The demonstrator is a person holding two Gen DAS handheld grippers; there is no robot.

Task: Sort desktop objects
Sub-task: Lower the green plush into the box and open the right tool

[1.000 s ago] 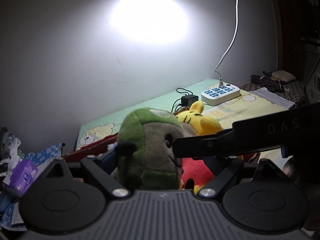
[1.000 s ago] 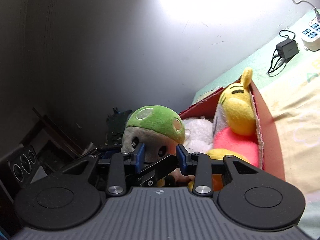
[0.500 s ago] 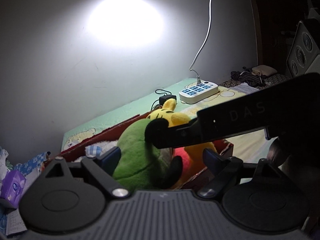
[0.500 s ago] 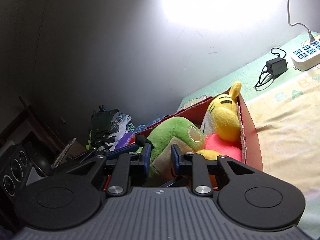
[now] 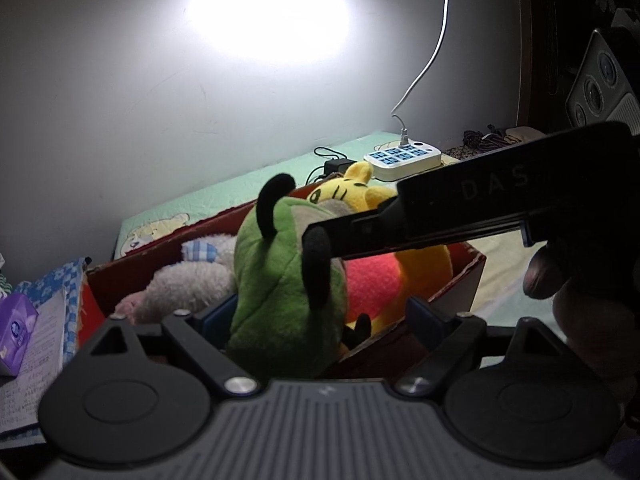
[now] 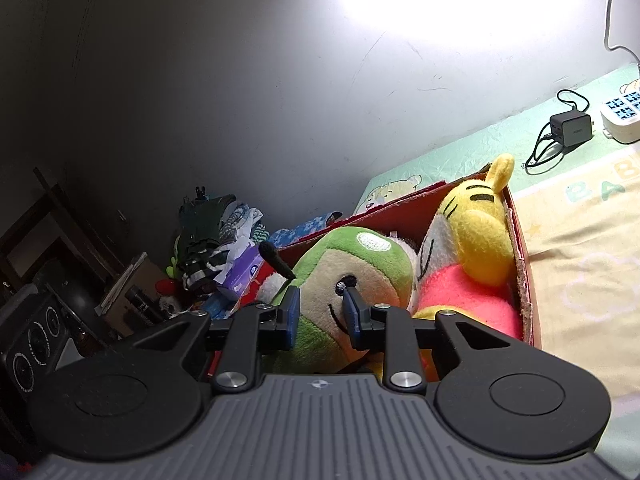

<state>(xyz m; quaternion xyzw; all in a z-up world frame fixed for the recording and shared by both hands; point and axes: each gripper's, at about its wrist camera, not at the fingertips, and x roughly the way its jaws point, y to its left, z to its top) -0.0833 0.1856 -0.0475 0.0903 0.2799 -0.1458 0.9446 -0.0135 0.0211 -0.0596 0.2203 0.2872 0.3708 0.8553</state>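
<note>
A green and beige plush toy (image 5: 280, 280) with black ears leans tipped over the front wall of a red box (image 5: 460, 276). My left gripper (image 5: 318, 316) is open, its fingers wide apart on either side of the toy's back. My right gripper (image 6: 320, 312) is shut on the green plush toy (image 6: 360, 264), blue pads pinching its face. In the left wrist view the right gripper's black housing (image 5: 480, 204) crosses above the box, held by a hand (image 5: 580, 292). A yellow tiger plush (image 6: 480, 232) and a whitish plush (image 5: 188, 284) lie in the box.
A white power strip (image 5: 402, 158) and a black charger (image 6: 570, 130) lie on the green and yellow mat behind the box. A purple tissue pack (image 5: 16, 332) and papers sit to the left. Piled clothes (image 6: 216, 232) and a dark speaker (image 5: 600, 92) stand off the mat.
The green plush toy went from upright above the box to tipped down into it, carried by my right gripper. My left gripper's fingers have spread wider around it.
</note>
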